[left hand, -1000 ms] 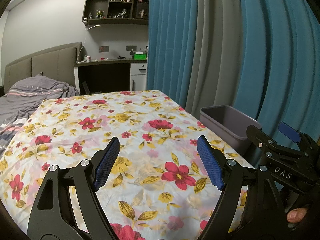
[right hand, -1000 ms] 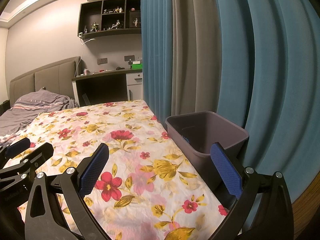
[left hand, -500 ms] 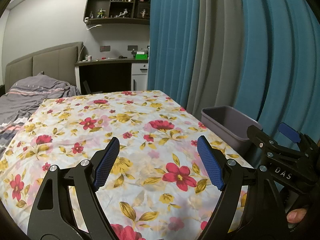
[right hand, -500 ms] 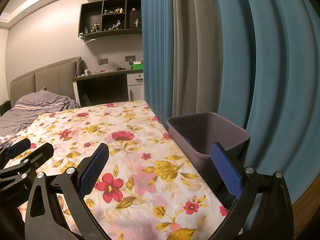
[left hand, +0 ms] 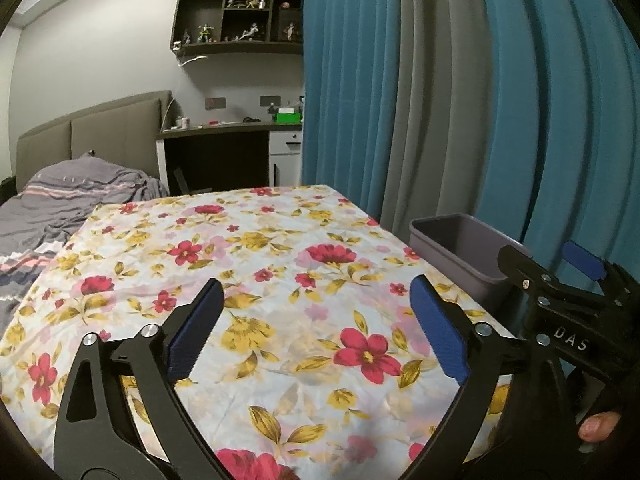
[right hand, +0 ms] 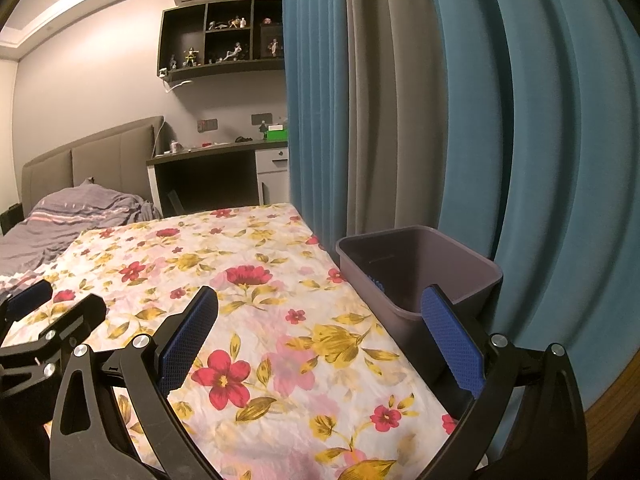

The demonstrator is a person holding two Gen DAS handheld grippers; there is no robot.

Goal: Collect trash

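Observation:
A grey plastic bin (right hand: pixel 420 276) stands off the right edge of a table covered with a flowered cloth (right hand: pixel 248 288); something small and blue lies inside it. The bin also shows in the left wrist view (left hand: pixel 460 248). My left gripper (left hand: pixel 316 320) is open and empty above the near part of the cloth (left hand: pixel 260 264). My right gripper (right hand: pixel 320 328) is open and empty, its right finger in front of the bin. I see no trash on the cloth.
Blue and grey curtains (right hand: pixel 460 120) hang close behind the bin. A bed with a grey blanket (left hand: pixel 60 200) lies to the left. A dark desk (left hand: pixel 224 148) and wall shelves (left hand: pixel 240 20) are at the back.
Both views have tilted up a little, so the table and bin sit slightly lower in frame. Both grippers stay open and empty.

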